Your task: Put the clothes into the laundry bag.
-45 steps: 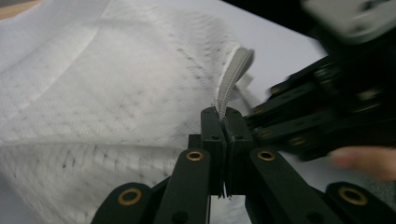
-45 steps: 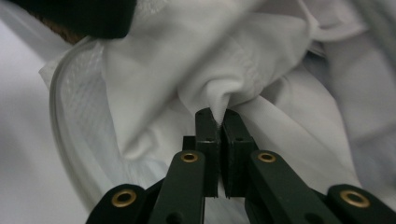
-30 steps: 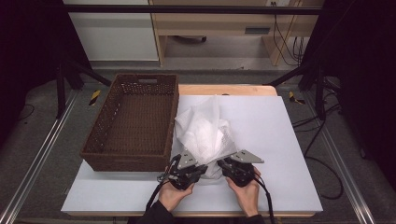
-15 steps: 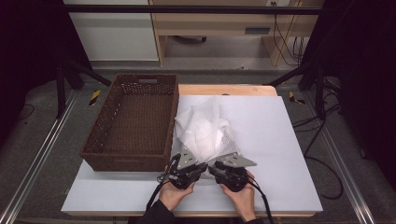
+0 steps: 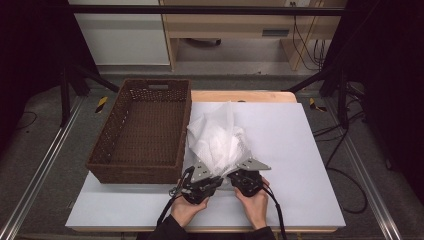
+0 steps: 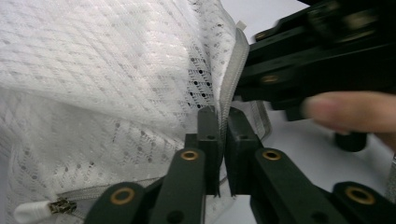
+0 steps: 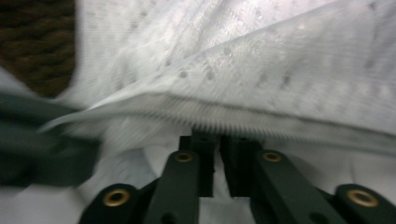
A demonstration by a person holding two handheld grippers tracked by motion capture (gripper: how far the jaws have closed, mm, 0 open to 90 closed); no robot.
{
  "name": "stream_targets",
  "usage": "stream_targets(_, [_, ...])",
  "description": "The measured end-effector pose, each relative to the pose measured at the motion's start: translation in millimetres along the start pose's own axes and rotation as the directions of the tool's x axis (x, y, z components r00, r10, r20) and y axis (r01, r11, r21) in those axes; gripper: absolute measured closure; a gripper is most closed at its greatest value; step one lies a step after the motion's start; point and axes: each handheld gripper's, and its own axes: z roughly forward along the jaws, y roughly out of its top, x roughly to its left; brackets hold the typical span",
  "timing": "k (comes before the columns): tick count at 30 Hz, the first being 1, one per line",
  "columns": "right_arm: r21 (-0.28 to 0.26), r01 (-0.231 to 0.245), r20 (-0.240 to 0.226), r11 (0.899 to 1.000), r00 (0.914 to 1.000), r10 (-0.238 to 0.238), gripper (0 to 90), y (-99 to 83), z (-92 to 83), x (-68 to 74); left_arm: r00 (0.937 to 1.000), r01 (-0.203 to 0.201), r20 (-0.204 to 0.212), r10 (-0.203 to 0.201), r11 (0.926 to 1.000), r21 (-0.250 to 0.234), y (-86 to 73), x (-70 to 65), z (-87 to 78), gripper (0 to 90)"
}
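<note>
A white mesh bag (image 5: 220, 142) with a grey zipper lies crumpled on the white table (image 5: 300, 150), its front edge lifted. My left gripper (image 5: 215, 176) holds that edge. In the left gripper view the jaws (image 6: 223, 135) pinch the zipper tape (image 6: 229, 88), having just eased open slightly. A white zipper pull (image 6: 56, 205) hangs at lower left. My right gripper (image 5: 231, 175) sits close beside the left one. Its jaws (image 7: 219, 144) have just been closing and now grip the toothed zipper edge (image 7: 243, 116). The right gripper's body (image 6: 317, 56) and a finger show in the left gripper view.
A dark brown wicker basket (image 5: 142, 130) stands left of the bag on the table, and its weave shows behind the mesh (image 7: 37, 42). A wooden board edge (image 5: 240, 96) runs along the table's far side. Metal rails flank the table.
My right gripper has slid left until it sits against the left gripper at the bag's front edge. The bag's front fabric has bunched a little. The left hand has stayed put.
</note>
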Motion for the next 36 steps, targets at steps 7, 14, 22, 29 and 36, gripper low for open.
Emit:
stream_targets(7, [-0.094,-0.004,0.031,0.996,0.9995,0.007,70.0,-0.4,-64.1,-29.1,0.9995,-0.028,-0.018,0.027,0.9994,-0.023,3.5,-1.3,-36.0,61.8])
stream_targets(14, [-0.009,-0.032,0.134,0.999,0.9905,0.033,57.5,-12.0,-52.0,-66.4,0.9918,0.017,-0.127,-0.011,0.9988,0.046,-30.8,18.2,-56.8,58.6])
stream_targets(22, [0.104,-0.016,0.192,0.994,0.9814,-0.004,76.1,-18.9,-30.3,-71.4,0.9783,0.073,-0.201,-0.051,0.9922,0.101,-57.9,36.2,-33.5,65.2])
stream_targets(29, [0.087,-0.005,0.167,0.996,0.986,-0.009,90.0,-23.1,-48.3,-64.3,0.9544,0.068,-0.297,-0.03,0.9903,0.121,-52.5,28.2,-27.4,89.2])
stream_targets(36, [0.105,-0.017,0.133,0.994,0.9911,0.002,89.1,-35.7,-88.1,-71.2,0.9607,0.109,-0.265,-0.083,0.9906,0.084,-50.2,30.4,-43.4,89.9])
